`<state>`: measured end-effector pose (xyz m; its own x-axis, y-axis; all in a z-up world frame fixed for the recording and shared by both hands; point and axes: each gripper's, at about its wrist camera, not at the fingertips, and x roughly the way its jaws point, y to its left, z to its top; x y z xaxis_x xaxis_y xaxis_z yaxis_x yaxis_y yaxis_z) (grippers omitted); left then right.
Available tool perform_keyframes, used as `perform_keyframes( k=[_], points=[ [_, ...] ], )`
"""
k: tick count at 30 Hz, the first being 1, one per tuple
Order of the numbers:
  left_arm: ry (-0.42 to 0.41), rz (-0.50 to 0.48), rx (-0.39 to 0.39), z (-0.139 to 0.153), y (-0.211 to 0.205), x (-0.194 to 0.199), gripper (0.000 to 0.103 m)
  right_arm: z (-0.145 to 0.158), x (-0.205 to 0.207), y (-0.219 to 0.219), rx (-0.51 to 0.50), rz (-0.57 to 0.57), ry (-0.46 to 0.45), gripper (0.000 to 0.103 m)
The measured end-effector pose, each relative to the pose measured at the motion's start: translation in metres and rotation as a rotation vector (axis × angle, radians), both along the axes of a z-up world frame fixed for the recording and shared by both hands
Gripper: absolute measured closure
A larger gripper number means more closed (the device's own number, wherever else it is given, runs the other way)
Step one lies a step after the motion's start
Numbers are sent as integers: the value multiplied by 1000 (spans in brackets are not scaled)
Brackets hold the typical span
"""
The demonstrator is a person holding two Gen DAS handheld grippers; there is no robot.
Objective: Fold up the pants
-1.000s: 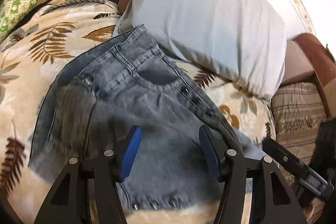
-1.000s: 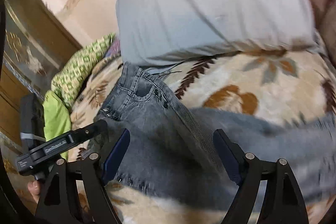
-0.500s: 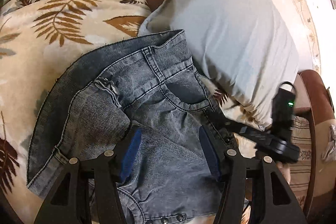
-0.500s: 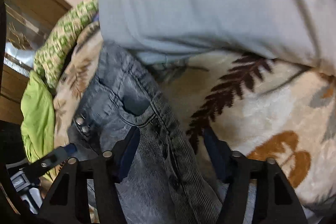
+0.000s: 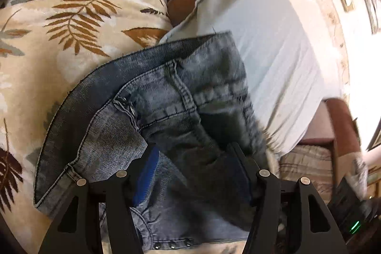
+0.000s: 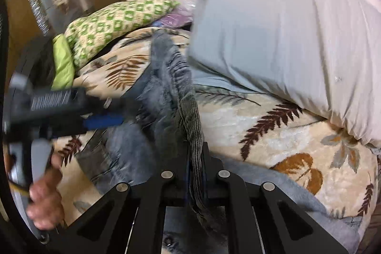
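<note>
Pants [image 5: 171, 116] spread on a blanket [image 5: 59, 23], waistband touching a pillow [image 5: 266, 58] behind them. Second pillow [image 6: 114, 23] farther back at left. Pants edge [image 6: 194, 135] lifted between right gripper [image 6: 195, 158] jaws.

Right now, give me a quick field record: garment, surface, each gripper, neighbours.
garment: grey denim pants, waist end bunched, partly lifted
surface: leaf-print blanket
left gripper: open, fingers astride the denim
right gripper: just closed, pinching the pants' waistband edge
neighbours: grey pillow behind pants; green patterned cushion beyond blanket
</note>
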<state>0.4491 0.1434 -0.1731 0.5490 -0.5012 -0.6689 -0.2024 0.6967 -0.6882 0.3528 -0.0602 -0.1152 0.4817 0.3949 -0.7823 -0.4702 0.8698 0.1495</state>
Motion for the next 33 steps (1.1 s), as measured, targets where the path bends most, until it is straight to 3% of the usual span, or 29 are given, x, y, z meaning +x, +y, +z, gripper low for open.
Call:
perform_keyframes(
  k=[3,8,12,14,15,18,21,24,29,33],
  points=[
    [-12,26,-2,5,10,-3,36,-1,-14,10,-4,-2,-29,96],
    [-17,5,-14,13,7,-3,36,-3,-43,23,-2,33,-63,96],
    [41,25,119,26,0,0,36,-9,-56,22,27,35,-67,96],
    [90,74,131,25,8,1,37,-13,-59,20,60,37,-44,96],
    [98,89,125,25,12,1,41,-15,-61,20,64,37,-43,96],
    [111,100,195,28,17,-1,93,-20,-62,18,86,33,-30,96],
    [101,111,138,36,24,-7,95,-19,-54,8,148,10,-14,96],
    [36,92,108,57,23,-11,95,-8,-45,-7,226,-23,-10,96],
    [-43,28,126,85,14,-3,95,20,-28,-26,264,-88,-51,96],
    [-130,-1,148,94,10,-34,95,22,-26,-37,300,-100,-37,96]
  ],
)
